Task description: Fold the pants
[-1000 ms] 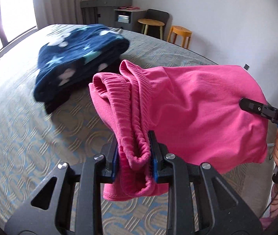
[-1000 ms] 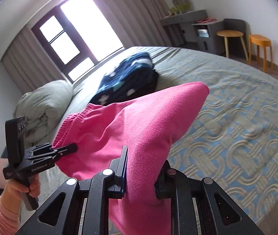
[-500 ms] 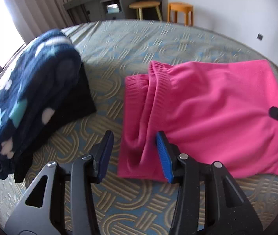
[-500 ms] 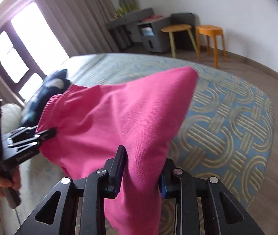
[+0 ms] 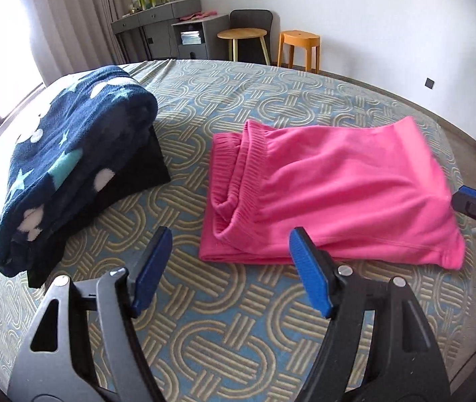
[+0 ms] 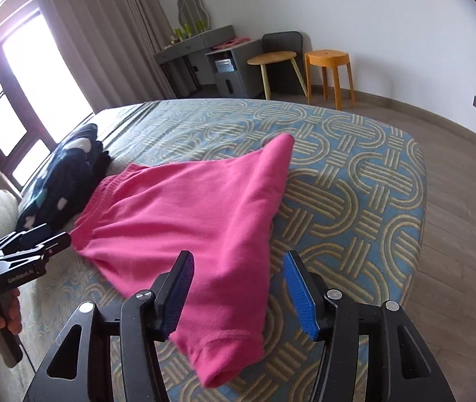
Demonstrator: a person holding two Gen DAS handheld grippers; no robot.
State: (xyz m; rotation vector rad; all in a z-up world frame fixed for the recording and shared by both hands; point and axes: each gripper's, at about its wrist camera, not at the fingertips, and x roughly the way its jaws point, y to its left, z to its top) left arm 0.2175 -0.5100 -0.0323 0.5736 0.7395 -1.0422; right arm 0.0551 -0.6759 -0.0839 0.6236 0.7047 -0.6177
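Reads "GenRobot.AI" in white on the left gripper [image 6: 33, 248] body as caught by the right wrist camera; no other legible writing. Left gripper [image 5: 231, 268] spread wide with blue pads [image 5: 152, 264] bare, holding nothing, hanging just short of the waistband end of the folded pink pants [image 5: 332, 187] lying flat on the patterned bed [image 5: 238, 328] beside a navy starred blanket [image 5: 70, 174]. Right gripper [image 6: 238, 288] likewise wide open and empty-handed, pads either side of the pants' [image 6: 197, 234] near corner, contact with the cloth unclear.
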